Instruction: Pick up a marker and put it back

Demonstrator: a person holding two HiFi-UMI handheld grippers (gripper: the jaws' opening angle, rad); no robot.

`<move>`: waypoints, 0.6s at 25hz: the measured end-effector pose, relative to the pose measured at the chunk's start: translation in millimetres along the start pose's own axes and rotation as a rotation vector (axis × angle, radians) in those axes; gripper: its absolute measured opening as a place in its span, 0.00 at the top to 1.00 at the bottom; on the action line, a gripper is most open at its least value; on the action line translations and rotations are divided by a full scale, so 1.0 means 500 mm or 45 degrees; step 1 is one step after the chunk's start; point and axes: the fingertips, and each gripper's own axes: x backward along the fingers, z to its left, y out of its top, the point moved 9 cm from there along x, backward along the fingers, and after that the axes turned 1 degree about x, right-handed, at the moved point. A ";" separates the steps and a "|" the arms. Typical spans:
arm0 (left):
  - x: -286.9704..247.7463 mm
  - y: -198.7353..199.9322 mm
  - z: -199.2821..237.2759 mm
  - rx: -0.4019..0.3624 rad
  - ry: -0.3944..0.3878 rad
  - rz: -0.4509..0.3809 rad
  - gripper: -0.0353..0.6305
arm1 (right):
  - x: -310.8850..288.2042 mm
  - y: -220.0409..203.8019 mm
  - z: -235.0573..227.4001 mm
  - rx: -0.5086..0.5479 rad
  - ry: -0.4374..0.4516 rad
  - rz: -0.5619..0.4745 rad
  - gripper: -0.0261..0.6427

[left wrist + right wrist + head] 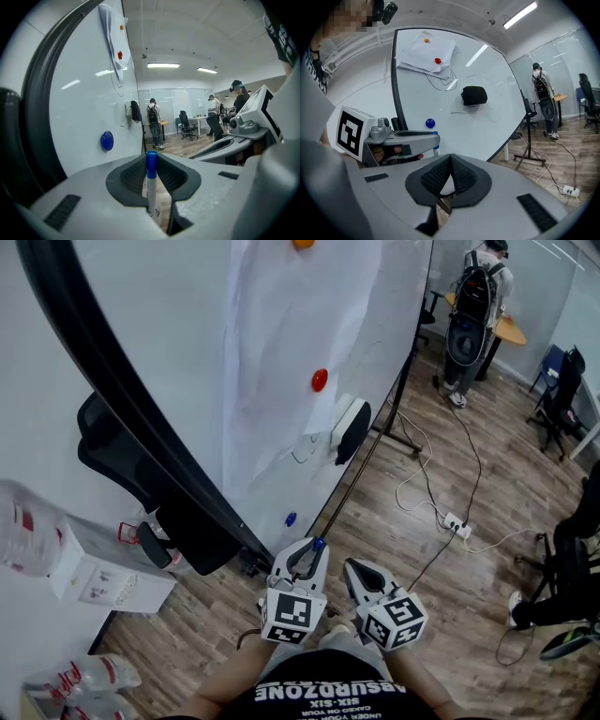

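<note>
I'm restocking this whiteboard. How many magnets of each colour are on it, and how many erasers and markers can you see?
orange magnet: 1
red magnet: 1
blue magnet: 1
eraser: 1
marker: 1
Total: 5

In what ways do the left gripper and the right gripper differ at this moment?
The left gripper is shut on a blue-capped marker, held crosswise between its pads; the right gripper is shut on nothing, its pads meeting. The left gripper is nearer the whiteboard than the right gripper. Both are grey with black pads.
</note>
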 end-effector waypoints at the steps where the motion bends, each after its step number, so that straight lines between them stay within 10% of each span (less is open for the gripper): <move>1: -0.002 -0.002 -0.001 -0.002 -0.001 0.006 0.85 | -0.001 0.000 0.000 -0.001 0.000 0.000 0.97; 15: -0.020 -0.038 -0.010 -0.050 -0.026 0.114 0.85 | 0.003 -0.003 0.001 -0.009 -0.021 0.002 0.97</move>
